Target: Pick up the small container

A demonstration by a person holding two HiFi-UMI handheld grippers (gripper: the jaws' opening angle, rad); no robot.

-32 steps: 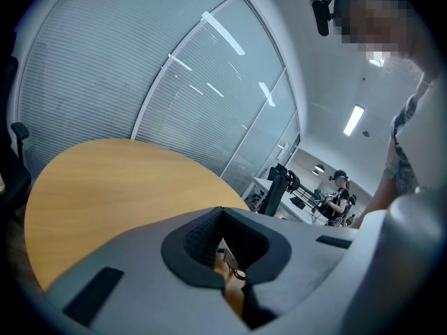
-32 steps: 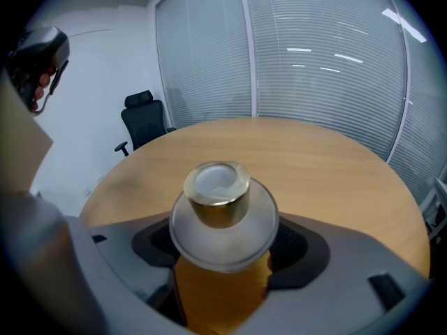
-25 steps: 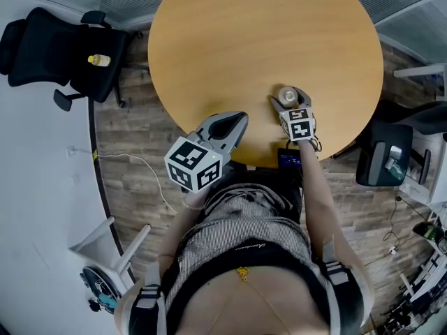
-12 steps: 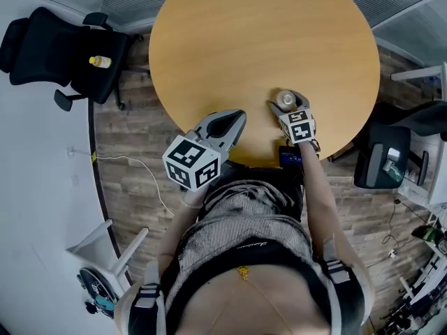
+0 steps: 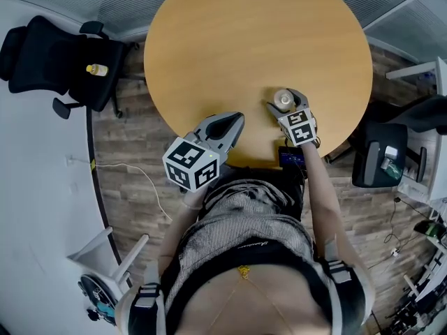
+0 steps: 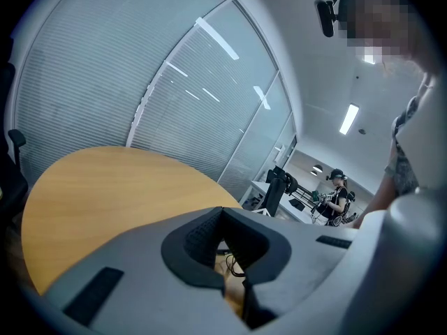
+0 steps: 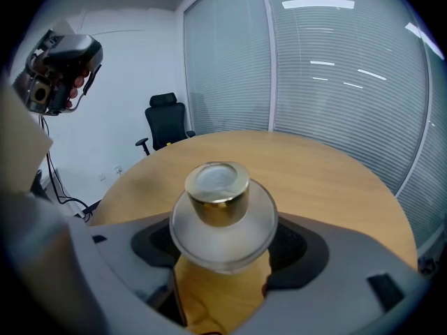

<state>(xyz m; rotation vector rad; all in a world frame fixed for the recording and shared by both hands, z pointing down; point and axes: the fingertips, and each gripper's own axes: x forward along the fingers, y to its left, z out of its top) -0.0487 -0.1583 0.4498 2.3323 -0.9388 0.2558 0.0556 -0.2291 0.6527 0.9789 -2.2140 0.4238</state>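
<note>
We count one small container [image 5: 284, 98], one round table [image 5: 244, 40], two grippers, the left gripper [image 5: 227, 123] and the right gripper [image 5: 285, 101], and one yellow bottle [image 5: 96, 69]

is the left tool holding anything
No, the left tool has its jaws together on nothing; the small container is in the right tool.

Head: steeply down over the table [image 5: 258, 40]. On left gripper [image 5: 227, 123] and right gripper [image 5: 284, 102]: low, close, across it; small container [image 7: 222, 218] shared by head and right.

The small container [image 7: 222, 218] — frosted, matt body (glossy gold metallic cap) — on the smooth wood table [image 5: 258, 40], five o'clock side.
</note>
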